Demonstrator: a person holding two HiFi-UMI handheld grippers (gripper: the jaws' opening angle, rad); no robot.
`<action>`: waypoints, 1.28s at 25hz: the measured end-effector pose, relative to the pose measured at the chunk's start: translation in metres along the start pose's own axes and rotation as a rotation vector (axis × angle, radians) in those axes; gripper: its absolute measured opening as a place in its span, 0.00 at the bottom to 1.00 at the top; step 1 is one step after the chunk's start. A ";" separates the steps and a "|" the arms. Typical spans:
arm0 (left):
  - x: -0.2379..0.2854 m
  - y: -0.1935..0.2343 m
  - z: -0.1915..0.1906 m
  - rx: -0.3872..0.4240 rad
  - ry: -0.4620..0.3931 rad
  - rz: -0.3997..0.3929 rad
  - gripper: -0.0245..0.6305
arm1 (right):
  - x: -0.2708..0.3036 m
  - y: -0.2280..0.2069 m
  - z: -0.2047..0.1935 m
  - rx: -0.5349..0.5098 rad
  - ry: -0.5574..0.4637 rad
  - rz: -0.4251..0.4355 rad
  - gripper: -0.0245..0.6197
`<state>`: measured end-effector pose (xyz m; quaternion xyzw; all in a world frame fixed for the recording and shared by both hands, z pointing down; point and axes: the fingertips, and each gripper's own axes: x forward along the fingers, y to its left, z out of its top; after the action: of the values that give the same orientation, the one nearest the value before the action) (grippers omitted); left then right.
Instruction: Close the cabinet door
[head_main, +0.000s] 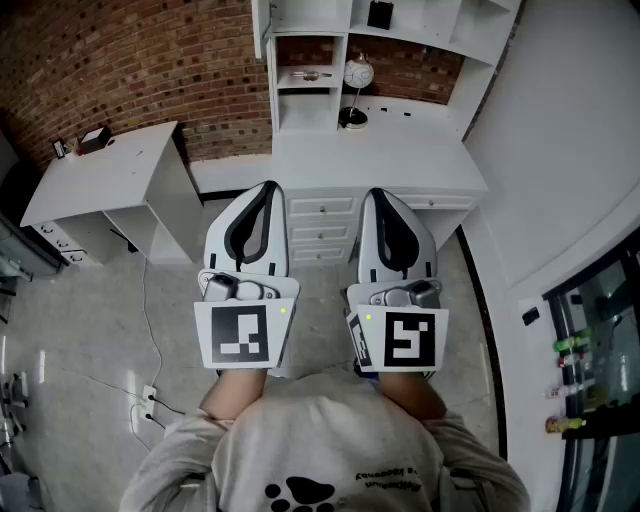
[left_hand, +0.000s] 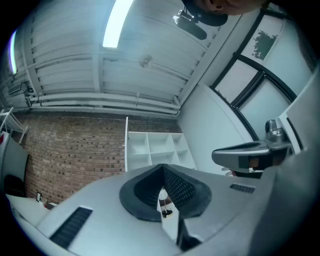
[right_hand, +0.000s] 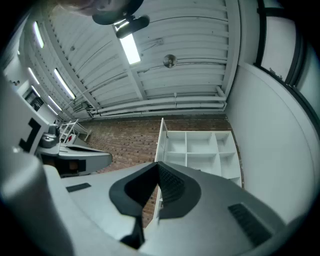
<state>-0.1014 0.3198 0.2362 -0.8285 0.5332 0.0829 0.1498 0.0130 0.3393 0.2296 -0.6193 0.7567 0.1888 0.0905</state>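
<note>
Left gripper (head_main: 268, 188), right gripper (head_main: 376, 193): both jaw pairs closed, empty; white shelf unit (head_main: 310, 60) well ahead of fingers (head_main: 250, 215); cabinet door (right_hand: 160, 132) open at its left.

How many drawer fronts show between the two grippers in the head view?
3, stacked under the desk top: upper drawer, middle drawer, lower drawer. Others may be hidden behind the left gripper and right gripper.
</note>
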 end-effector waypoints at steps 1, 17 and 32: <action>-0.001 0.000 0.000 0.003 0.000 -0.003 0.05 | -0.001 0.001 0.000 0.000 0.000 0.002 0.06; 0.002 0.007 0.002 -0.010 -0.005 -0.023 0.05 | 0.008 0.007 0.011 0.007 -0.018 0.013 0.06; 0.063 0.037 -0.025 -0.003 -0.007 -0.022 0.05 | 0.075 0.006 -0.015 0.013 -0.044 0.056 0.06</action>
<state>-0.1091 0.2432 0.2353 -0.8342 0.5234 0.0849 0.1513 -0.0079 0.2668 0.2169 -0.5930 0.7729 0.1997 0.1057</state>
